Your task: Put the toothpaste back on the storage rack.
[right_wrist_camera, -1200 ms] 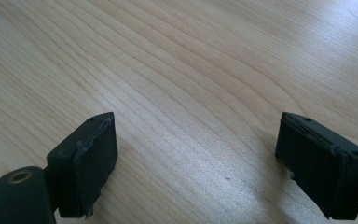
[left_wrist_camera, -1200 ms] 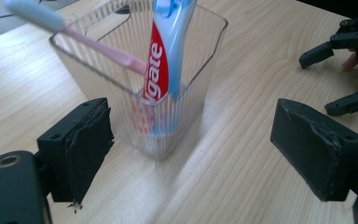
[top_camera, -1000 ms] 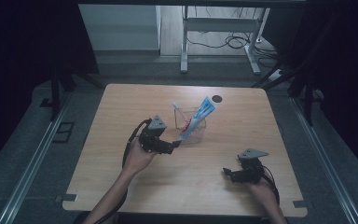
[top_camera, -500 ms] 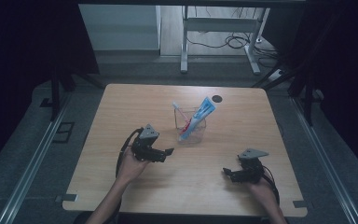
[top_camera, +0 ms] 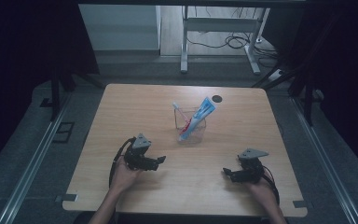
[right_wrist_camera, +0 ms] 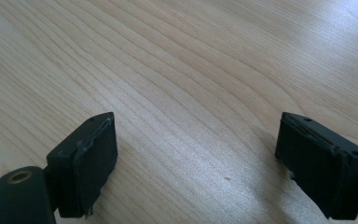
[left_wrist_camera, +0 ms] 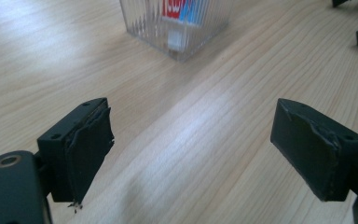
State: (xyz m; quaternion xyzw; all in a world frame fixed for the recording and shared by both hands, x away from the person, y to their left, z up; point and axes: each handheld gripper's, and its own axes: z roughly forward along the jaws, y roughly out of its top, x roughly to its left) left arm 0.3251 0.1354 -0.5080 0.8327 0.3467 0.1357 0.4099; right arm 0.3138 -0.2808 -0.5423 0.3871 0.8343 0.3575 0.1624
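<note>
- My left gripper (top_camera: 161,160) rests low over the table (top_camera: 135,107), near its front edge; its jaws stand wide apart and hold nothing, with bare wood grain between them in the left gripper view (left_wrist_camera: 191,154).
- My right gripper (top_camera: 225,172) sits near the front right of the table, well apart from the left one; its jaws also stand wide apart and empty, as the right gripper view (right_wrist_camera: 196,163) confirms.
- The cup (top_camera: 190,129), a clear ribbed container, stands upright near the table's middle, ahead of my left gripper and clear of both. Its base lies at the top of the left gripper view (left_wrist_camera: 177,28).
- The tube (top_camera: 198,116), blue and white, leans in the cup with its upper end tilted toward the right rear; the toothbrush (top_camera: 178,112) stands beside it at the cup's left side.
- A small dark disc (top_camera: 217,98) lies behind the cup, apart from it.
- Judged risk 1: the cup looks light and its load leans, so a push from a jaw against its wall could tip or slide it.
- Judged risk 2: closing on the smooth ribbed wall off-centre could let the cup twist out of the jaws.
- Judged risk 3: pulling the tube sideways rather than upward could drag the cup along and spill the toothbrush.
- Judged risk 4: a trailing cable could snag the cup on a reach across.
</note>
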